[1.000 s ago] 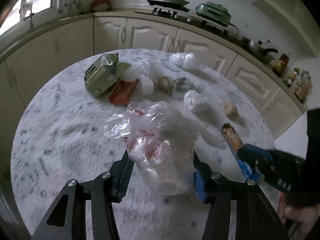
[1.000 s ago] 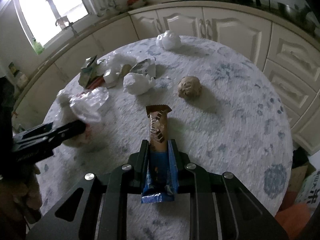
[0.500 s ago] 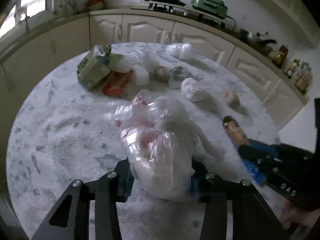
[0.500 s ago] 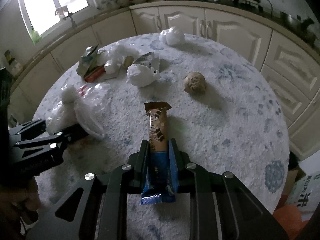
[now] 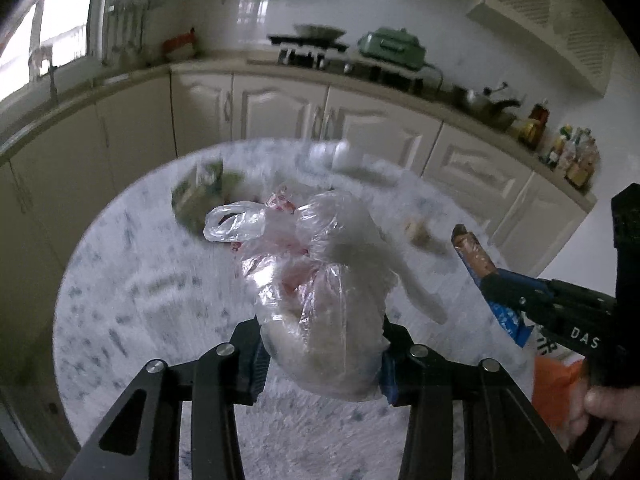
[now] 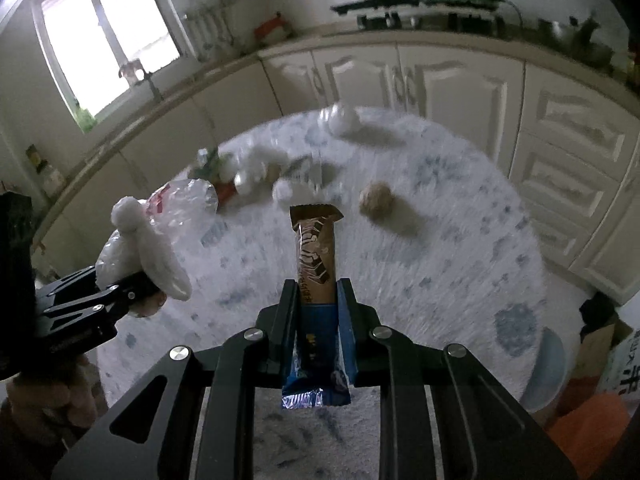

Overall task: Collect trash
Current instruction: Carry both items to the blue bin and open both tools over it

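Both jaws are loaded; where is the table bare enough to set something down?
Bare cloth on the table lies right of the brown crumpled ball, out to the edge, and on the near side below the snack wrapper. The far-left cluster around the green carton is crowded.

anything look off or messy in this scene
Yes: trash is strewn over the round table, including a crumpled brown ball, a white wad and a blurred heap at the far side. Nothing looks spilled.
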{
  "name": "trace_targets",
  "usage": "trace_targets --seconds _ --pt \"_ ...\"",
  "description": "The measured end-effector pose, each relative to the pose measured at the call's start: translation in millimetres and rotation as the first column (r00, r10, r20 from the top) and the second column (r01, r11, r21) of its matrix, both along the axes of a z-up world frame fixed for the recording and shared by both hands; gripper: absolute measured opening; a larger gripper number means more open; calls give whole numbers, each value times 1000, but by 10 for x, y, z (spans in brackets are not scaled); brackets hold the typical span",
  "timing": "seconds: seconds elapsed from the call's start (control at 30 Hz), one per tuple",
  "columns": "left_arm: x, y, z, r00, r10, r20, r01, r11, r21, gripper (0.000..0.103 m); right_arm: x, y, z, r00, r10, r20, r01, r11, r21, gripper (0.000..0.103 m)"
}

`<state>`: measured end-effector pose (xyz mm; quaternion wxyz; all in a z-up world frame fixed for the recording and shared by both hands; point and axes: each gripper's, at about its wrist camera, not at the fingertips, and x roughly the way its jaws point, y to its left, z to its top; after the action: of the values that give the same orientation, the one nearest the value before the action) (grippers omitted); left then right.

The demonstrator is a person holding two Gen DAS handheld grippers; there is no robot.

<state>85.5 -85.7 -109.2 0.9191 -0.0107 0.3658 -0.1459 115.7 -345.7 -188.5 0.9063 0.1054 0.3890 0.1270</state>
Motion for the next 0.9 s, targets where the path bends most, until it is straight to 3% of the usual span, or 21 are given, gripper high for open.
trace_targets --seconds 0.43,0.77,0.9 --pt "-343 -479 570 982 -113 152 115 993 -2 39 -310 -511 694 980 -105 169 102 994 28 19" --pt "-256 -968 672 949 -251 191 257 966 -9 39 -630 -1221 894 935 -276 221 269 961 62 19" --pt "-12 -1188 632 933 -309 181 317 948 -15 39 -760 -1559 911 908 -354 226 348 935 68 19"
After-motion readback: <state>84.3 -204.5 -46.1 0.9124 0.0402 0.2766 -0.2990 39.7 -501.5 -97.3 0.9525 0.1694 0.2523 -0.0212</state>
